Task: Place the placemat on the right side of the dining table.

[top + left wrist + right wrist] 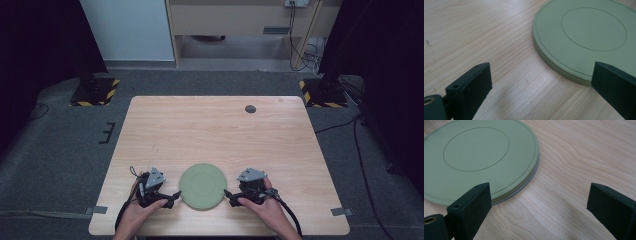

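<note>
I have the green disc (201, 186) lying flat near the table's (215, 130) front edge, directly between my left gripper (170, 199) and right gripper (231, 198), both spread and empty, seemingly about equally near its opposite rims.

Colour notes. My table (215, 130) is pale blond wood with fine brown grain lines. On it, the disc (201, 186) is flat sage green, one tone, with thin darker rings scored into its face; its lower edge reads greyer in the right gripper view. Left gripper (171, 196) beside the disc: black jaws, grey top plate. Right gripper (231, 196) on the disc's other side: the same black and grey. Beyond the table's far corners, two bases (93, 91) carry yellow-and-black hazard stripes. The floor (55, 160) around the table is dark grey.
</note>
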Available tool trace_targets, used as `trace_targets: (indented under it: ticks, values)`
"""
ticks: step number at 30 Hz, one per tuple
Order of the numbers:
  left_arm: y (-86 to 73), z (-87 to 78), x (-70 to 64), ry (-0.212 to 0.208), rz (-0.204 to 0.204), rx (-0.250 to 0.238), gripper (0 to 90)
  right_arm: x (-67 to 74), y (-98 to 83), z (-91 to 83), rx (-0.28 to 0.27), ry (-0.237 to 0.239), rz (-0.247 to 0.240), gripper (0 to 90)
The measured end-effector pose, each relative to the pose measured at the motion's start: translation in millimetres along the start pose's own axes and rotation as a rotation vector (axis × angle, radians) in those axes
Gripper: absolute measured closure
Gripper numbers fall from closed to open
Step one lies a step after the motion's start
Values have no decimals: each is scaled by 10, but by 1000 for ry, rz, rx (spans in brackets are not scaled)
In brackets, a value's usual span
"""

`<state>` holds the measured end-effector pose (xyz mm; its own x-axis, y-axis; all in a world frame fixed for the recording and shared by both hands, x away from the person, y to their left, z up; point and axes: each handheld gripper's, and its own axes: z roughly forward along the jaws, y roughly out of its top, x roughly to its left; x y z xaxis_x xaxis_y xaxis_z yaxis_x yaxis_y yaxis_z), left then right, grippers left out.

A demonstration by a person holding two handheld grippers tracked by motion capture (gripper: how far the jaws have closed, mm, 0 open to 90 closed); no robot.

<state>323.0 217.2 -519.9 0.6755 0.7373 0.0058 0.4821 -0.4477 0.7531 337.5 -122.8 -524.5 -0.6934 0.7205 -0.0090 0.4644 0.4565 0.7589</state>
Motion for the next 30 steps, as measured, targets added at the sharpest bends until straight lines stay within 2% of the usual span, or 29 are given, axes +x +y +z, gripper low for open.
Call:
trace_targets:
  ticks: [5,8,17,30]
  values:
    - [-1,-9,-6,0,12,3,25,26,-6,15,6,5,-8,58]
    - [-8,22,-24,-6,26,23,25,47,-12,31,11,4,-16,58]
    - [-12,85,-68,17,56,50,27,65,-19,57,20,-1,-15,53]
    - [12,95,-74,36,57,58,8,58,-17,62,25,-7,-12,39]
